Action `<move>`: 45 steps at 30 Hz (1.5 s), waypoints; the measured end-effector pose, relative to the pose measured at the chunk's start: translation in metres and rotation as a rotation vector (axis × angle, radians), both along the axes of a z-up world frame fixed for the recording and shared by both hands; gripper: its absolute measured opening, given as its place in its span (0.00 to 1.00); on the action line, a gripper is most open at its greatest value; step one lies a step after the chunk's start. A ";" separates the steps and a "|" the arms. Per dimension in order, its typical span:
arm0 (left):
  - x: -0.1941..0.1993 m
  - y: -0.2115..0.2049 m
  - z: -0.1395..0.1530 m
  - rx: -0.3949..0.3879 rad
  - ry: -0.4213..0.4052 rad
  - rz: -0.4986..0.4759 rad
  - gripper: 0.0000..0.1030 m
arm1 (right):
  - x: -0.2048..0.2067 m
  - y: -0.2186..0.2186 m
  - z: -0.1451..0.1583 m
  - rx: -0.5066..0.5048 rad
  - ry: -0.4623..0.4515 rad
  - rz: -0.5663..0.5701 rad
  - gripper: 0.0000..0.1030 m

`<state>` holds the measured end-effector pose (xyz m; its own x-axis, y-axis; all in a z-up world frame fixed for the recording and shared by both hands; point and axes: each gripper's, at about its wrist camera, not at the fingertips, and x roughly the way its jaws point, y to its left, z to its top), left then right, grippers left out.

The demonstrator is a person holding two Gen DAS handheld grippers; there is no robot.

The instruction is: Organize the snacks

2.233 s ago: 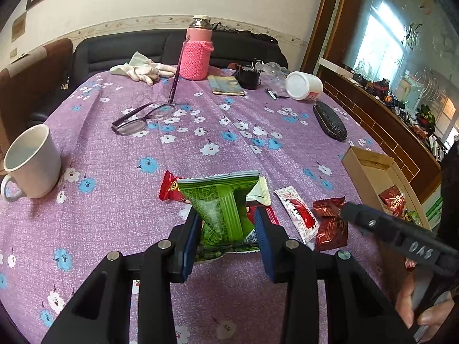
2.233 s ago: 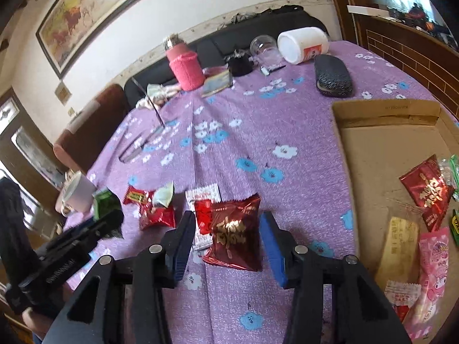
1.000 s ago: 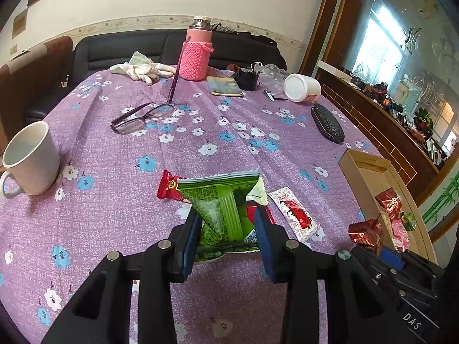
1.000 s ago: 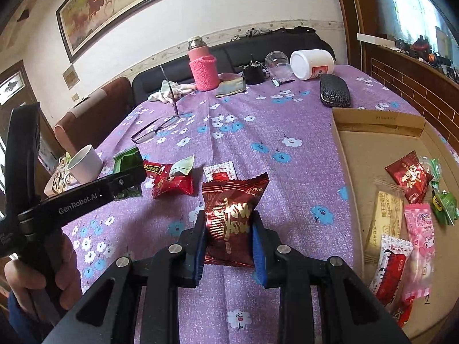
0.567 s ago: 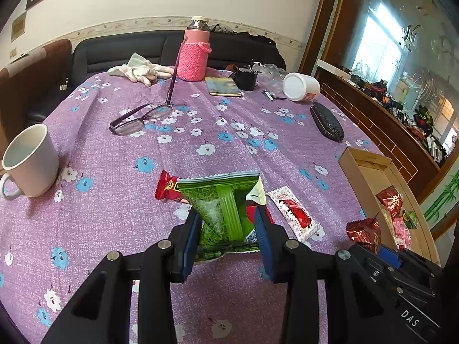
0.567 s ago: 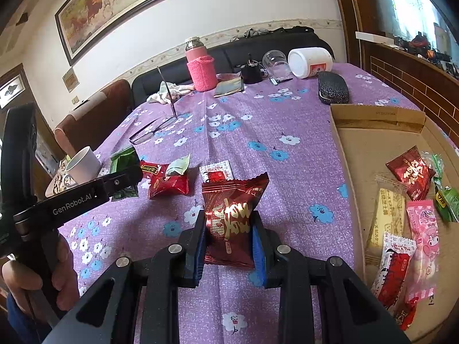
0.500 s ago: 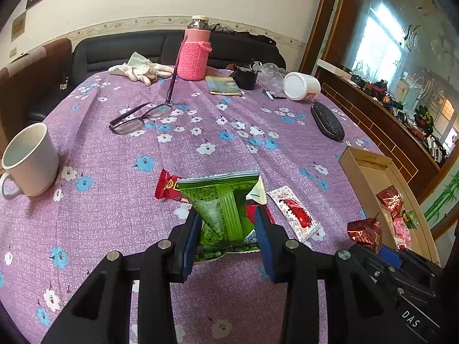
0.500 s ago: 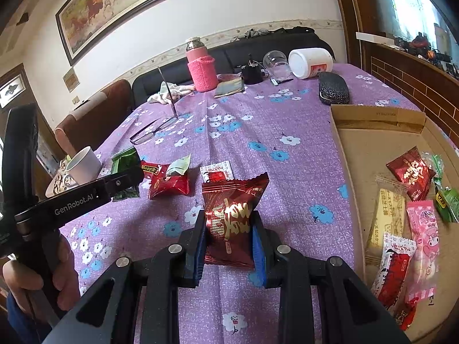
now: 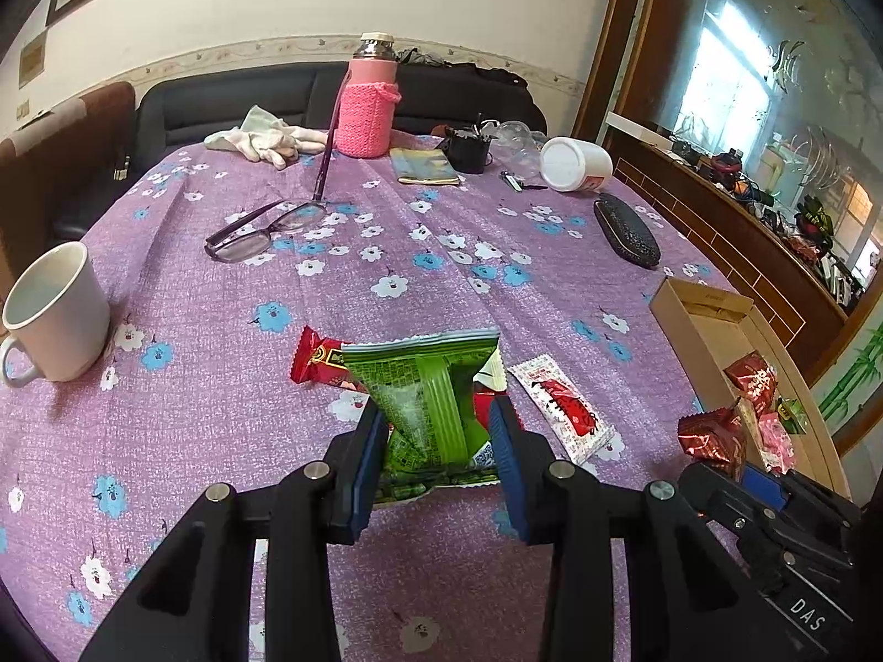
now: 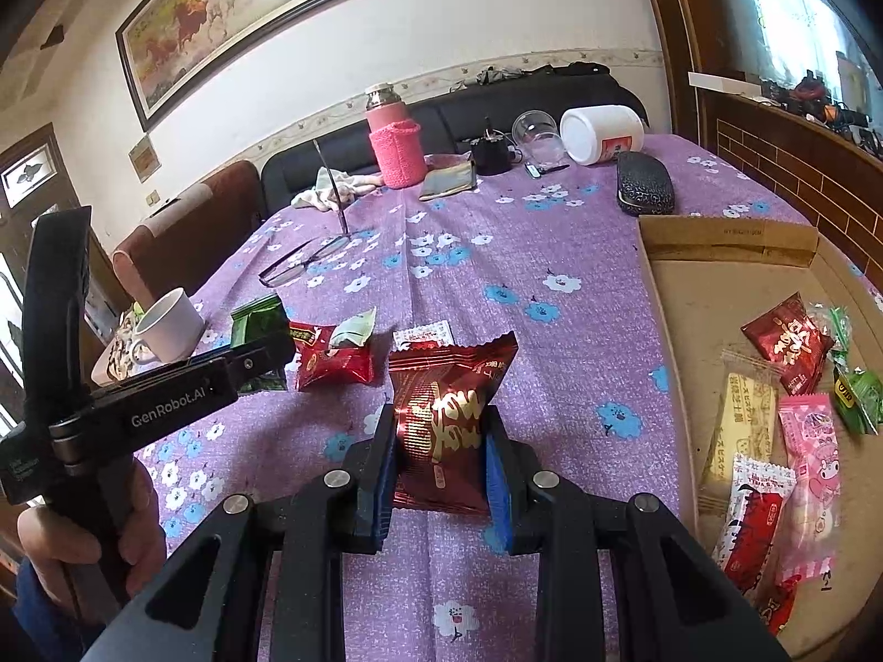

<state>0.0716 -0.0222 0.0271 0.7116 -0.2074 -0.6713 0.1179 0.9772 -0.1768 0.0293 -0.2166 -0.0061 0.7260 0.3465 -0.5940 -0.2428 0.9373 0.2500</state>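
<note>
We see the left gripper pinching a crinkly green foil packet between its blue ribbed pads – packet upright, its sealed serrated top edge flared wide, its lower part squeezed narrow. The right gripper is clamped on a glossy dark-red foil packet with gold lettering, also upright and pinched at the waist, held over the cloth just left of the cardboard box.

The box is shallow, plain brown card, open on top. Inside it lie flat sachets: a red foil one, a pale yellow wafer bar in clear wrap, a pink printed packet, a red-and-white sachet, and small green wrappers at the far side.

On the table – covered in a woven purple cloth with blue and white flowers – loose snacks sit beyond the left gripper: a red wrapped bar partly behind the green packet, and a white sachet with a red print lying flat to the right.

Other stuff: a white ceramic mug at the left edge, purple-framed glasses, a flask in a pink knitted sleeve, a textured black oval case, a white plastic jar on its side, pale cloth gloves. A hand grips the left gripper's handle in the right wrist view.
</note>
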 end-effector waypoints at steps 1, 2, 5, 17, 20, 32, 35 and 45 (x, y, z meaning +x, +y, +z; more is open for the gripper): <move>-0.001 0.000 0.001 0.001 -0.005 0.000 0.35 | 0.000 0.000 0.000 0.001 -0.002 0.000 0.29; -0.001 -0.001 0.001 0.001 -0.009 -0.003 0.35 | -0.001 0.000 0.001 0.002 -0.004 0.000 0.29; -0.002 -0.003 0.001 0.005 -0.015 -0.005 0.35 | -0.002 -0.001 0.001 0.005 -0.005 0.001 0.29; -0.005 -0.010 0.002 -0.007 -0.024 -0.034 0.35 | -0.003 -0.013 0.006 0.043 -0.002 -0.038 0.29; -0.006 -0.011 0.004 -0.030 -0.019 -0.044 0.35 | -0.009 -0.020 0.015 0.065 -0.025 -0.048 0.29; -0.022 -0.046 0.021 -0.023 -0.026 -0.116 0.35 | -0.027 -0.074 0.032 0.157 -0.064 -0.126 0.29; -0.025 -0.063 0.027 -0.022 -0.025 -0.146 0.35 | -0.030 -0.095 0.035 0.184 -0.072 -0.158 0.29; -0.038 -0.144 0.043 -0.008 -0.040 -0.282 0.35 | -0.040 -0.172 0.034 0.268 -0.080 -0.269 0.29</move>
